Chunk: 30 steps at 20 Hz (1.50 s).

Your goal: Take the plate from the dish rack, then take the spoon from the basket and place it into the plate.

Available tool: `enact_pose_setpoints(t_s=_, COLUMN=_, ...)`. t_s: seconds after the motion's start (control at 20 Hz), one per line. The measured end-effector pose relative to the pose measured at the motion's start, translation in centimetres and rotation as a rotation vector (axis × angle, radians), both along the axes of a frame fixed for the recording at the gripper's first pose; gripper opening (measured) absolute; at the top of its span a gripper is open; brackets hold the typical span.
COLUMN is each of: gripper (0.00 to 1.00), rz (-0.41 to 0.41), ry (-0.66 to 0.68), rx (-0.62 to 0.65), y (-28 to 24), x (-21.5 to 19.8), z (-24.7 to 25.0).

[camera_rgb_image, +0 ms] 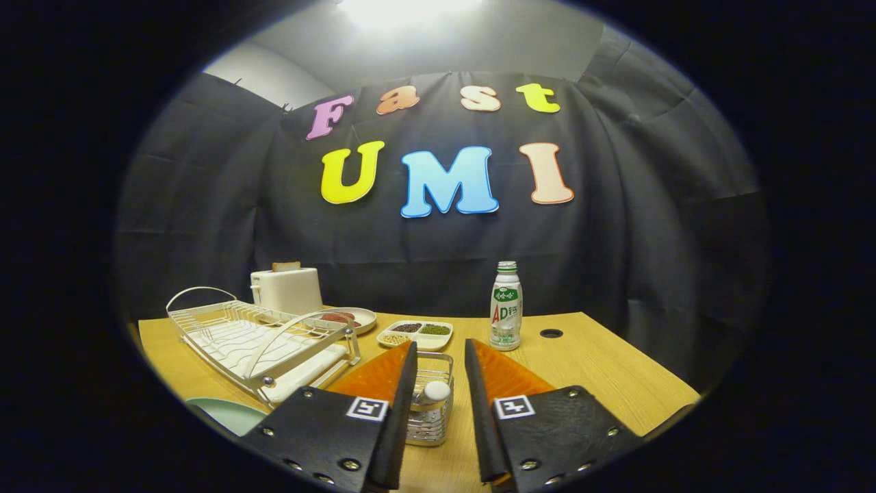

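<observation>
The hand-held gripper hovers above the worktop with its 2 fingers spread apart and nothing held between them. In the gap between the fingers, low and close in, sits the basket, a small wire container, and the rounded pale end of the spoon stands up out of it.

The wooden worktop carries everything else. The dish rack, a long white wire frame with looped handles at each end, lies to the left of the fingers and runs away toward the back; its slots appear bare. Just in front of the rack, at the near left corner of the worktop, part of the plate shows, pale green and lying flat, partly hidden by the left finger's mount.

Behind the rack stands a cream toaster with a slice of bread poking from its top. Beside the toaster rests a shallow dish with something reddish on it. Beyond the fingertips lies a white divided tray with 3 compartments of dark, green and pale grains. To the right of that tray a small bottle stands upright, and a round dark hole in the worktop sits just beside it.
</observation>
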<state>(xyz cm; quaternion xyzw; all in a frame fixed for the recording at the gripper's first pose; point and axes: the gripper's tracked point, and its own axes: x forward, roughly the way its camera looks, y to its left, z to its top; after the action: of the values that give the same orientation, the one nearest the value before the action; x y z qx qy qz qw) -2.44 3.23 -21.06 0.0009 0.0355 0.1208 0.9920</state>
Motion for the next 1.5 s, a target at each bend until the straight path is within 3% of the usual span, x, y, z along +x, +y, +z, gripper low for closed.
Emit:
enact_pose_setpoints(t_s=0.05, gripper=0.38, rz=0.001, ry=-0.006, rx=0.001, y=0.2, x=0.9, z=-0.3)
enact_pose_setpoints(t_s=0.1, gripper=0.19, rz=0.0, ry=0.0, rx=0.001, y=0.5, x=1.0, z=-0.5)
enact_pose_setpoints(t_s=0.3, gripper=0.08, rz=0.032, ry=0.027, rx=-0.018, y=1.6, x=0.5, z=-0.2)
enact_pose_setpoints(t_s=0.55, gripper=0.07, rz=0.025, ry=0.079, rx=-0.049, y=1.9, x=0.4, z=0.9)
enact_pose_setpoints(t_s=0.65, gripper=0.03, rz=0.002, ry=0.096, rx=-0.045, y=1.6, x=0.1, z=1.8)
enact_pose_setpoints(t_s=1.5, gripper=0.03, rz=-0.053, ry=0.047, rx=-0.091, y=0.4, x=-3.3, z=15.5)
